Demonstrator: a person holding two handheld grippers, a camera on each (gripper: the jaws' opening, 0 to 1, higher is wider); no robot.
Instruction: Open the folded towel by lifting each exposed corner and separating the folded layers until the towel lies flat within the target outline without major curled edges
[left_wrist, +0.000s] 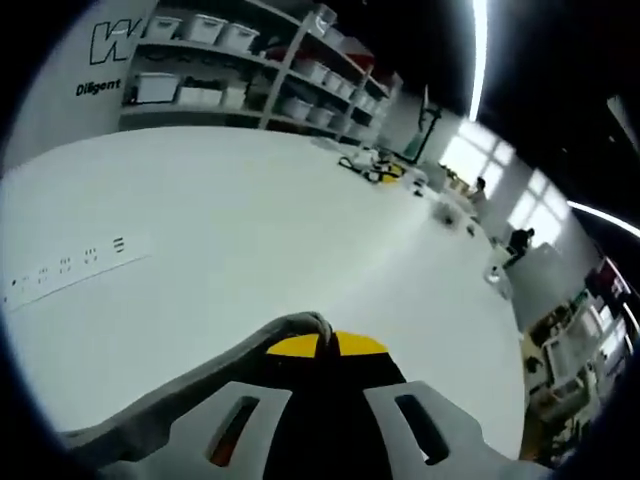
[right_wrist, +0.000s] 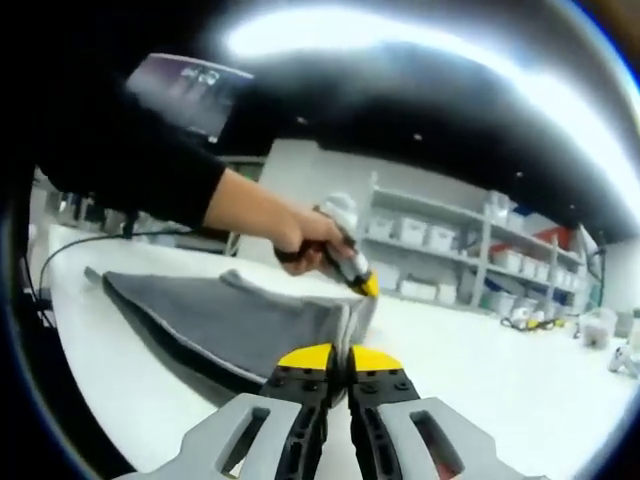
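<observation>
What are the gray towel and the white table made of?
The gray towel looks like soft woven cloth: it droops and folds where both grippers pinch it, with a stitched hem along its edge. The white table seems a hard, smooth, matte board, maybe laminate; its exact material is unclear.

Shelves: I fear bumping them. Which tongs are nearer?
Left, probably. The left tongs pinch the towel farther toward the shelves; the right tongs grip it just behind. Both stand well short of them, across the table.
</observation>
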